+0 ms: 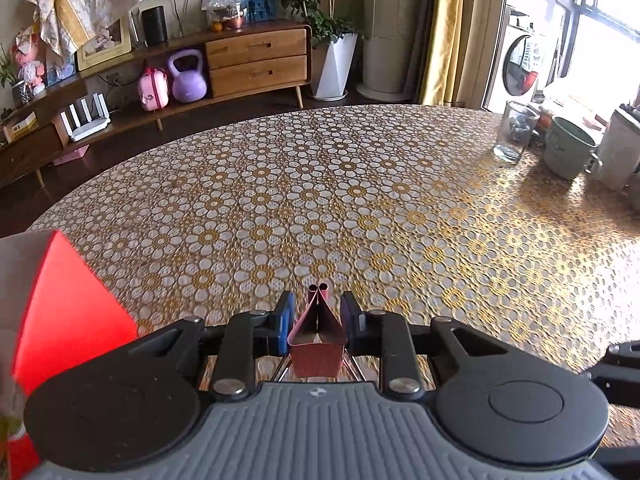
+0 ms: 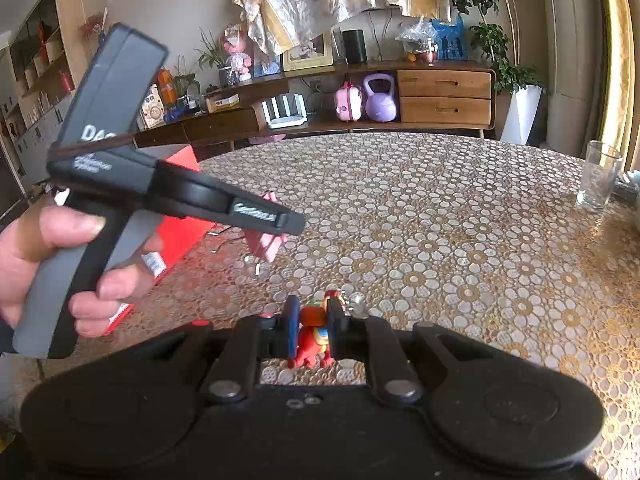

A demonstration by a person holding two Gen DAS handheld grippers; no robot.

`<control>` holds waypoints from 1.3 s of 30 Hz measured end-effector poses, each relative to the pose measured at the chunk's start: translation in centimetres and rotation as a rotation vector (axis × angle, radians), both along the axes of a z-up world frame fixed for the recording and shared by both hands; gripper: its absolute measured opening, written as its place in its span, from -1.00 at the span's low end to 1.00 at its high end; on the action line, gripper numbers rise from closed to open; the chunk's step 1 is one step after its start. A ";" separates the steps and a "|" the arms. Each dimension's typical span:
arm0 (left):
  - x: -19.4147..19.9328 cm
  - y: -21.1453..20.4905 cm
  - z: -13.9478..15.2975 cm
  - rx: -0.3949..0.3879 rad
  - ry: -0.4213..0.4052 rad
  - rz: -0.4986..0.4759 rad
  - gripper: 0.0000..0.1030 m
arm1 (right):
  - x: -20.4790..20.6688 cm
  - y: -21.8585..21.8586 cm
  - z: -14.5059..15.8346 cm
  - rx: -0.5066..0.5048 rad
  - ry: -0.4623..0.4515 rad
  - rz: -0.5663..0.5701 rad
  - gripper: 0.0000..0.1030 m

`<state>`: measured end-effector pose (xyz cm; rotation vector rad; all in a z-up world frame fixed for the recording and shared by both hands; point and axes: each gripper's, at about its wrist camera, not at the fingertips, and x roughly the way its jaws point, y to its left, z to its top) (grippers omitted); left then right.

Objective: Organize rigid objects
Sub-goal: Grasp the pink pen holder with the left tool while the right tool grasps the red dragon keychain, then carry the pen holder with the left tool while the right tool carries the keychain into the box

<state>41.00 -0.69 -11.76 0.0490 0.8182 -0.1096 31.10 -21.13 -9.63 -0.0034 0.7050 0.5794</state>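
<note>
Claws: two — my left claw [image 1: 316, 316] and my right claw [image 2: 313, 326], both held above the flower-patterned worktop [image 1: 360, 208].
Left claw: narrowed around one pink binder clip [image 1: 318, 332]; its blue pads stand just beside the clip's sides, and from the right wrist view the clip hangs in the air clamped at the claw's tip [image 2: 266, 240].
Clip heading: its long axis runs along my fingers, the folded spine toward the camera, the two curled lips pointing forward; its wire handles trail below.
Right claw: closed on one small red toy figure [image 2: 312, 340] with orange and blue patches — held between the two pads, legs hanging down.
Toy heading: I cannot tell which way it faces.
Red box: one [image 1: 68, 308], at my left side on the worktop's edge.
Glass tumblers: one [image 1: 514, 132], upright at the far right.
Mugs: one pale green mug [image 1: 568, 148], just beside the tumbler.
</note>
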 end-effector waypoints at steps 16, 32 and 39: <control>-8.8 1.9 6.8 0.024 -0.016 0.030 -0.52 | -4.2 1.2 7.0 0.027 -0.054 0.035 -0.75; -14.9 9.5 12.2 0.024 -0.077 0.091 -0.52 | -5.3 9.4 12.2 0.038 -0.086 0.150 -0.75; -16.0 14.7 12.3 0.035 -0.072 0.153 -0.52 | -5.0 14.8 12.6 0.009 -0.102 0.221 -0.75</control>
